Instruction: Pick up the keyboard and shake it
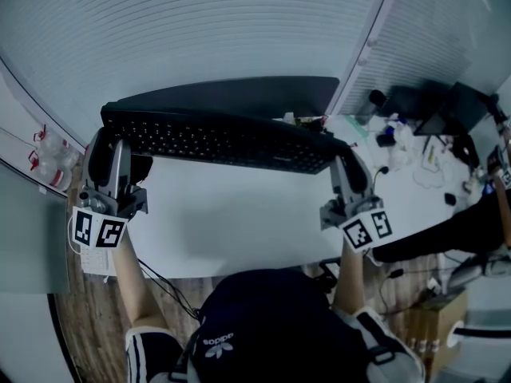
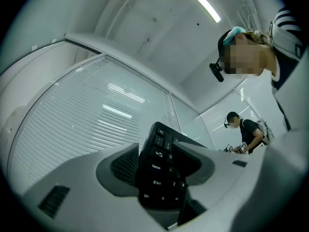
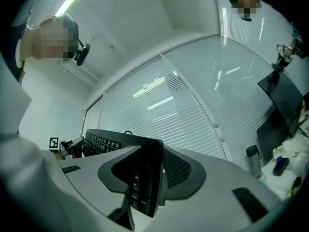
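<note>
A long black keyboard [image 1: 215,140] hangs in the air above the white desk [image 1: 239,222], held by both ends. My left gripper [image 1: 108,146] is shut on its left end; in the left gripper view the keyboard [image 2: 161,170] stands on edge, clamped between the grey pads. My right gripper [image 1: 345,166] is shut on the right end, and in the right gripper view the keyboard [image 3: 145,178] is pinched there too, its key rows running off to the left. Both grippers tilt upward toward the blinds.
A dark monitor [image 1: 239,96] stands behind the keyboard. Bottles, cables and small gear clutter the desk's right side [image 1: 415,146]. Small bottles [image 1: 48,162] sit on a ledge at the left. Another person [image 2: 246,132] stands farther back. A cardboard box [image 1: 435,317] is on the floor.
</note>
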The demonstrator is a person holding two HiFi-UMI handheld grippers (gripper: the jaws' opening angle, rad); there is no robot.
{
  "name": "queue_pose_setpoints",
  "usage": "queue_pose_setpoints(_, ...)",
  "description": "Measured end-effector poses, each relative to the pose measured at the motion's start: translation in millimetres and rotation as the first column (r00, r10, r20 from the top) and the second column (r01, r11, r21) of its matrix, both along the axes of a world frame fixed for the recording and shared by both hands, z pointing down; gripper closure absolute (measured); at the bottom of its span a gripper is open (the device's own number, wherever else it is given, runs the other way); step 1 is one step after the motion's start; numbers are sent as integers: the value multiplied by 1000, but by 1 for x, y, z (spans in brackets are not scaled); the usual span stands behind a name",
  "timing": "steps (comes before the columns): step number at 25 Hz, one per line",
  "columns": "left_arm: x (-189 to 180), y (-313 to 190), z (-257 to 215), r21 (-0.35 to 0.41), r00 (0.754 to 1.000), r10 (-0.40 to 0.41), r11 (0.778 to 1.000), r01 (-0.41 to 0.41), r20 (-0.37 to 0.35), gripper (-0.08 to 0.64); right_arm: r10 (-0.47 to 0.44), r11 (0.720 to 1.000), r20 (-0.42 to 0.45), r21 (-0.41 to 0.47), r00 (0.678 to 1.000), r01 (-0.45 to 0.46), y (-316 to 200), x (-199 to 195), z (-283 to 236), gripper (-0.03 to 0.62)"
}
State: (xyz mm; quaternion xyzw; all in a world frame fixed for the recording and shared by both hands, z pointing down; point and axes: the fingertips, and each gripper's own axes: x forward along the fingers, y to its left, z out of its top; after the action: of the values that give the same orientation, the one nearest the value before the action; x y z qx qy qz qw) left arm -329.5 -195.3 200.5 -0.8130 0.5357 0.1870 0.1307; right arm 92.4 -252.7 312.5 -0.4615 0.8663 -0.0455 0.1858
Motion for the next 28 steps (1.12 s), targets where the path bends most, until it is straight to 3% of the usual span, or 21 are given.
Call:
queue_pose_setpoints(13,2,1,-2,-12,1000,-2,1000,2,22,342,-7,999,-20,-50,1000,6,-5,-3,11,463)
queue_pose_setpoints(28,-1,2,-4,38,999,46,998,-45,-8,342,22,1000,-61,-13,998,-23,-1,-2,-6,463)
